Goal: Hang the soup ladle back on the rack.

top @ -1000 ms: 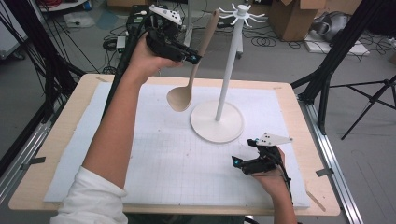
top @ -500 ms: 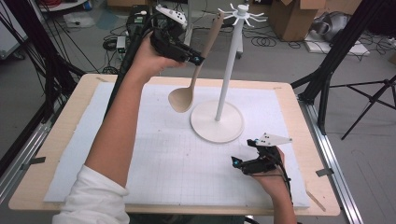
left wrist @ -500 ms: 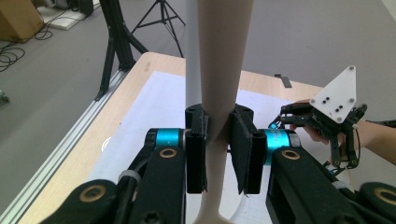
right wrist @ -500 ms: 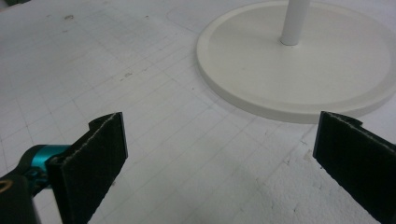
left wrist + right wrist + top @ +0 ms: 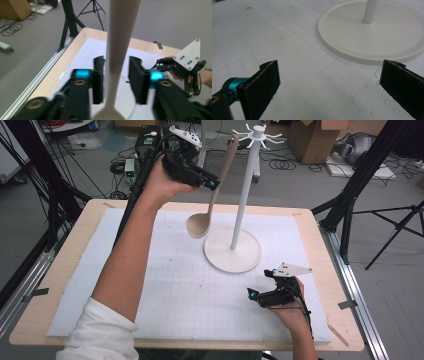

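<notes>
Beige spoon (image 5: pixel 117 50) stands between just-opening left gripper (image 5: pixel 117 75) fingers, untouched.

The left tool (image 5: pixel 212 182) has just opened its jaws, freeing the ladle (image 5: pixel 212 200) handle between them

Beige long-handled spoon (image 5: pixel 212 195), hanging nearly upright with its bowl downward, its handle tip at a hook of the white rack (image 5: pixel 245 200). The rack's slim pole rises from a round base on the bench (image 5: pixel 60 270).
</notes>
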Motion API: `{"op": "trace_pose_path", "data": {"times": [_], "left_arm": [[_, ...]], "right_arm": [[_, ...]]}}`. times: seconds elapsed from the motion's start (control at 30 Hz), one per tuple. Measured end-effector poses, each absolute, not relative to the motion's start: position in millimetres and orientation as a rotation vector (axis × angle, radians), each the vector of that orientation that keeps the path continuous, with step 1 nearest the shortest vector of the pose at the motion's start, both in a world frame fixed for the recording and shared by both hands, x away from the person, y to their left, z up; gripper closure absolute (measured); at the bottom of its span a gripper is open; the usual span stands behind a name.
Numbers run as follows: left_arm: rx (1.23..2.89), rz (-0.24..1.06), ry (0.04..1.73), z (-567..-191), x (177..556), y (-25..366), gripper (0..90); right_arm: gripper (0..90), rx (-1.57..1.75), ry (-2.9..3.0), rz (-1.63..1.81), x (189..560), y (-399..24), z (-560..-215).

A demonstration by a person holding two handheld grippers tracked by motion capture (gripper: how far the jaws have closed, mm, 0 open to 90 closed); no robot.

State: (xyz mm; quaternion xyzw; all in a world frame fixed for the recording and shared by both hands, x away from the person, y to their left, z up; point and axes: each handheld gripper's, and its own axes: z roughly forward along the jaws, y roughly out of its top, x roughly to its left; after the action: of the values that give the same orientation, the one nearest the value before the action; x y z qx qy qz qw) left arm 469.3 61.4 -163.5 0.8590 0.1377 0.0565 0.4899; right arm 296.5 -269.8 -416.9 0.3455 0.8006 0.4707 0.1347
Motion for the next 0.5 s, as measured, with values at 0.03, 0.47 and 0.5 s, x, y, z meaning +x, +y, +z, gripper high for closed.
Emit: {"op": "trace_pose_path", "data": {"times": [0.03,0.47,0.5], "left_arm": [[2.097,0.137,0.337,-162.8,468.9,62.9,59.9],[2.093,0.068,0.365,-188.0,450.9,112.2,42.5],[2.088,0.069,0.37,-192.7,447.8,117.2,40.6]], "right_arm": [[1.9,1.004,2.321,1.362,296.3,-269.9,-416.8],[1.9,1.003,2.322,1.353,296.2,-269.6,-417.3],[1.9,1.005,2.322,1.351,296.2,-269.7,-417.2]]}}
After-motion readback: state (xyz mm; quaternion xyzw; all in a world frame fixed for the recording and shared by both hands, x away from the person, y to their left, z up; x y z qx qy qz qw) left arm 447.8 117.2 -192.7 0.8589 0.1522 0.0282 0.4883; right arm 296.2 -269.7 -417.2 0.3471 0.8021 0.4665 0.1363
